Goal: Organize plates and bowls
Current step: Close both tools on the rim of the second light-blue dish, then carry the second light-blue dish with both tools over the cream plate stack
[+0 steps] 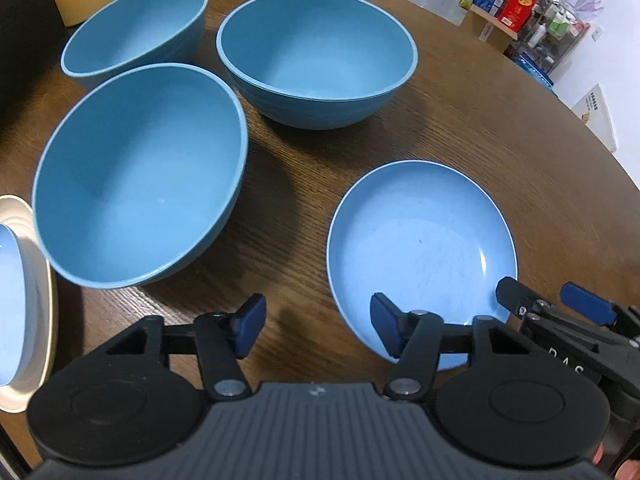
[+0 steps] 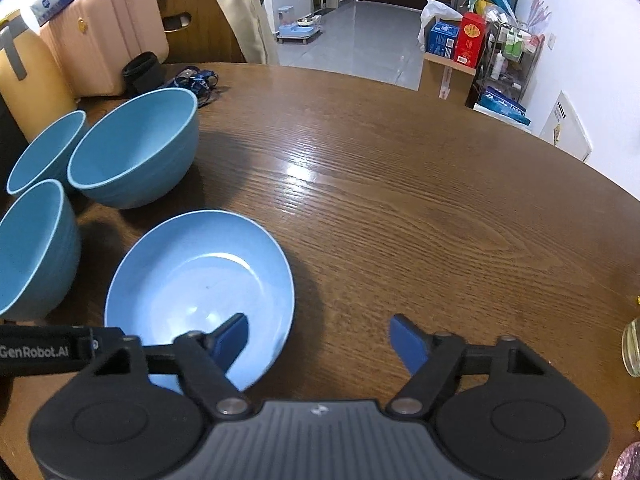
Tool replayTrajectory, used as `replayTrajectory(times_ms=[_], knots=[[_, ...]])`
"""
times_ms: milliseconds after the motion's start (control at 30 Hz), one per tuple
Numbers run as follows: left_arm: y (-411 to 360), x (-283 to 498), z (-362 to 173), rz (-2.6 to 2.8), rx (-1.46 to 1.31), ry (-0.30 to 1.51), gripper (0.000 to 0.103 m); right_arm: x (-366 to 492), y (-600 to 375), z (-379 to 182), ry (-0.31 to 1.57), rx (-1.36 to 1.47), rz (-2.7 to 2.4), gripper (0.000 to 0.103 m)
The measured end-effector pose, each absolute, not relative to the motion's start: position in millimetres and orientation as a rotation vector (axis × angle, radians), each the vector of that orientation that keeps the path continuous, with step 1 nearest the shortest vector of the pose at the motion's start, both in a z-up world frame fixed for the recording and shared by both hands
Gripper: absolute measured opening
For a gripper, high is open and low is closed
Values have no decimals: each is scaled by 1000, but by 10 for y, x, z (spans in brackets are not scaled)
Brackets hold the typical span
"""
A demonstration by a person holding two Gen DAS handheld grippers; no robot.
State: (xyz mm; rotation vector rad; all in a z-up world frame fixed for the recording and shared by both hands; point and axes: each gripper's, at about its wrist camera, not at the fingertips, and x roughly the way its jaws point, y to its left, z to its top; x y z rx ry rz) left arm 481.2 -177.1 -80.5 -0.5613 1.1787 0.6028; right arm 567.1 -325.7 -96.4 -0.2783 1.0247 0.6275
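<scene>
Left tool (image 1: 318, 326) astride plate (image 1: 420, 240) rim (unclamped)

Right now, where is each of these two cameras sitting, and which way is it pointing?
Left wrist view: sits on the left gripper, looking steeply down over three blue bowls and a blue plate; its own open fingers show, plus the right gripper at the plate's edge.
Right wrist view: sits on the right gripper, looking down across the wooden table; its fingers straddle the plate's rim.
Shared: plate, bowls, table, cluttered shelf.
</scene>
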Motion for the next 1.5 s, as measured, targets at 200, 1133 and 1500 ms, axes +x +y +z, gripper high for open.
replayTrajectory(times_ms=[200, 1133, 1500], knots=[[-1730, 4937, -888, 618, -587, 1179, 48, 5749, -3224, -1047, 1043, -257, 633, 59], [-1613, 5110, -1044, 611, -652, 1160, 15, 5871, -3075, -1155, 1062, -204, 685, 8], [-1617, 5094, -1014, 573, -647, 1152, 14, 5829, -3138, -1103, 1034, -207, 681, 7]])
